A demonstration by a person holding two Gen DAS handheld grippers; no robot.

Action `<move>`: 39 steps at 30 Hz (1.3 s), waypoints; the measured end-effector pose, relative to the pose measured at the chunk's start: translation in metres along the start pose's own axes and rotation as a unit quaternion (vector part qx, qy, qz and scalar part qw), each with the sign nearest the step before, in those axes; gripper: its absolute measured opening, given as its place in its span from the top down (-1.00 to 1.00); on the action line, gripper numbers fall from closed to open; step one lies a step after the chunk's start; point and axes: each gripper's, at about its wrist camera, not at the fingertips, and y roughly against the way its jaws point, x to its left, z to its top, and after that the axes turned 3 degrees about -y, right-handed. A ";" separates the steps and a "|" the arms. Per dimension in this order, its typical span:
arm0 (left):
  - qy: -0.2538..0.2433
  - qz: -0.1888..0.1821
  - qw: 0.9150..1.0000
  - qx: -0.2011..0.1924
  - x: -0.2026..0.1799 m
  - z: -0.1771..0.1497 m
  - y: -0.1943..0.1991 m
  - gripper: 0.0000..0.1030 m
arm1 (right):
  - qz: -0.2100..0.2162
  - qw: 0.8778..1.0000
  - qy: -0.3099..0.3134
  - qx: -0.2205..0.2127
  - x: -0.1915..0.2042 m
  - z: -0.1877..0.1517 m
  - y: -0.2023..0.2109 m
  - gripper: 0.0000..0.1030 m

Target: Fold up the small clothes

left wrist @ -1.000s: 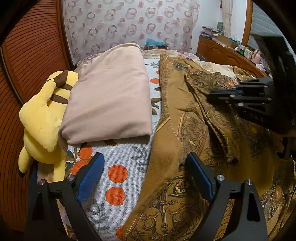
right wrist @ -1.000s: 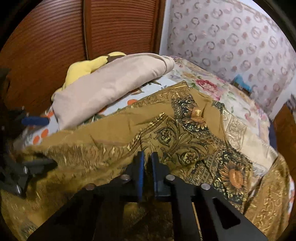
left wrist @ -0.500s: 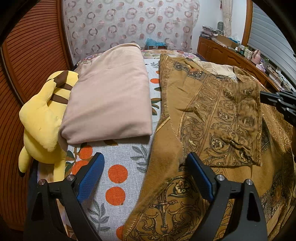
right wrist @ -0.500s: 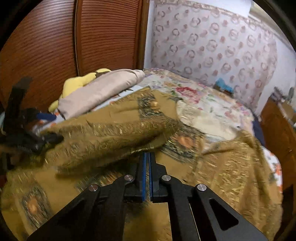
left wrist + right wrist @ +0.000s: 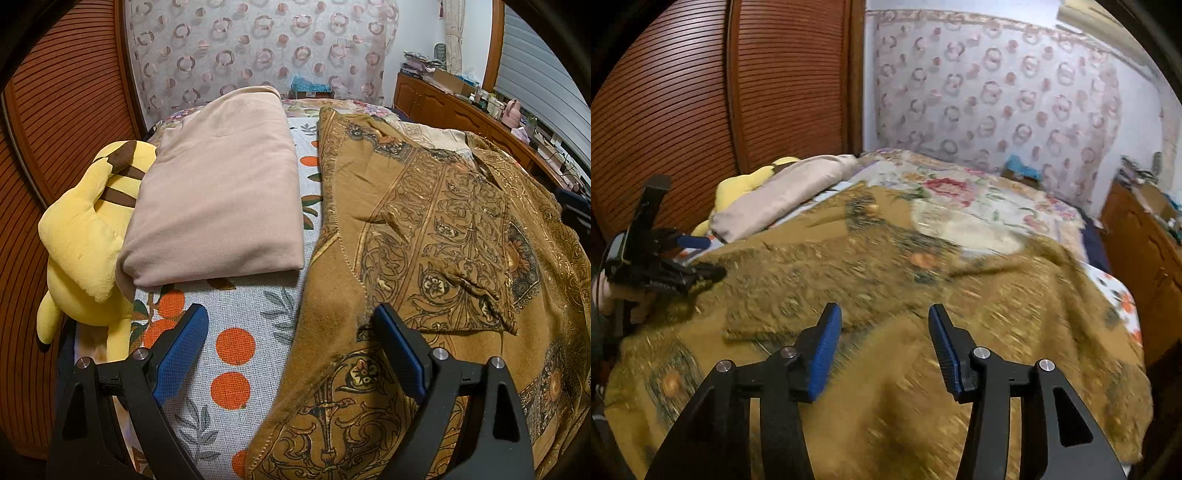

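Note:
A brown cloth with a gold ornamental print (image 5: 424, 229) lies spread over the bed, and one flap (image 5: 461, 258) is laid flat across its middle. My left gripper (image 5: 288, 314) hangs open just above the cloth's left edge: one finger is over the orange-dotted sheet, the other over the cloth, and nothing is gripped. In the right wrist view, which is blurred, the cloth (image 5: 886, 280) fills the foreground. My right gripper (image 5: 884, 310) is above it with its jaws opening and nothing between them. The left gripper (image 5: 665, 266) shows at the left edge of that view.
A folded beige blanket (image 5: 221, 195) and a yellow plush toy (image 5: 85, 240) lie on the left of the bed. Beside them stands a slatted wooden door (image 5: 55, 110). The orange-dotted sheet (image 5: 236, 332) shows between blanket and cloth. A cluttered wooden dresser (image 5: 443, 107) runs along the right.
My right gripper carried a fold of the cloth to the right, let go of it and opened. The flap now lies flat. The left gripper has not moved.

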 end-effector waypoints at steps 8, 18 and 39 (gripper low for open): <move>0.000 0.000 1.000 0.000 0.000 0.000 0.000 -0.77 | -0.031 0.999 -0.023 0.036 -0.038 -0.050 0.024 -0.30; -0.005 0.014 1.000 -0.006 -0.002 0.000 0.003 -0.77 | -0.100 0.991 -0.089 0.030 -0.077 -0.089 0.086 -0.30; -0.026 -0.073 0.985 -0.154 -0.107 0.011 0.094 -0.77 | -0.164 0.963 -0.210 0.042 -0.125 -0.089 0.105 -0.30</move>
